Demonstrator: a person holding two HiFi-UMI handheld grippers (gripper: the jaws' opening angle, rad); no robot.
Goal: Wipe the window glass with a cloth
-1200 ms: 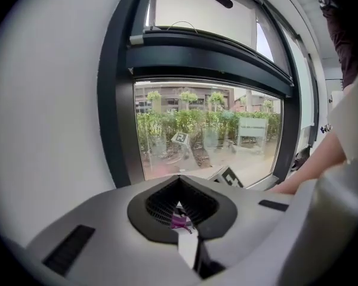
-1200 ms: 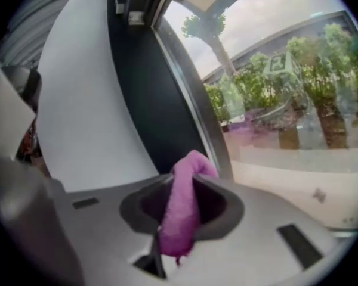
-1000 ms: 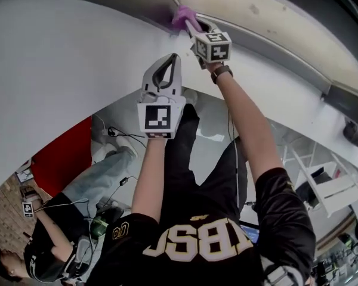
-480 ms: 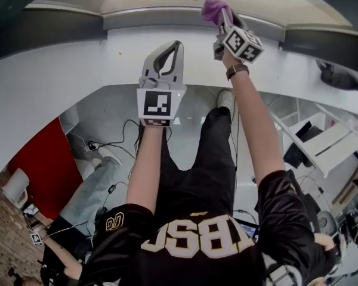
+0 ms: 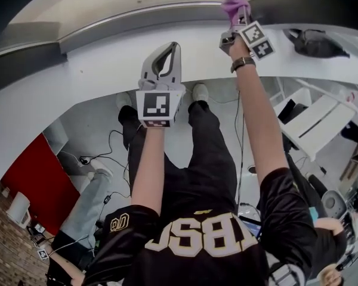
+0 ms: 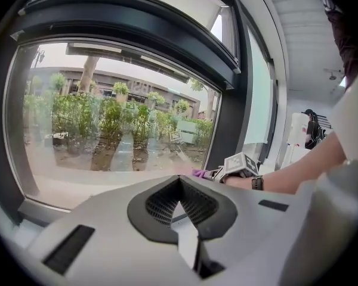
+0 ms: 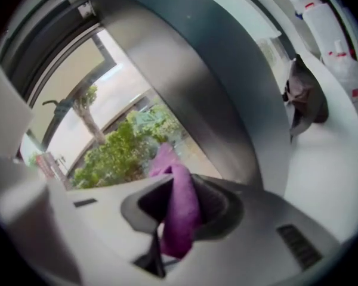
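While the left gripper (image 6: 180,204) is closed empty, the right gripper (image 5: 238,18) pinches the purple cloth (image 7: 180,210).

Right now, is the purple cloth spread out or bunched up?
Bunched up: the cloth is a narrow folded wad, pinched in the right gripper.

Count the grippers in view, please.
2. The left gripper, shut and empty, points at the window; the right gripper holds a cloth up at it.

Black shirt (image 5: 197,261): large white block letters, seemingly mirrored, approx. "TBSC", reading uncertain; sleeve logo (image 5: 120,222) not legible
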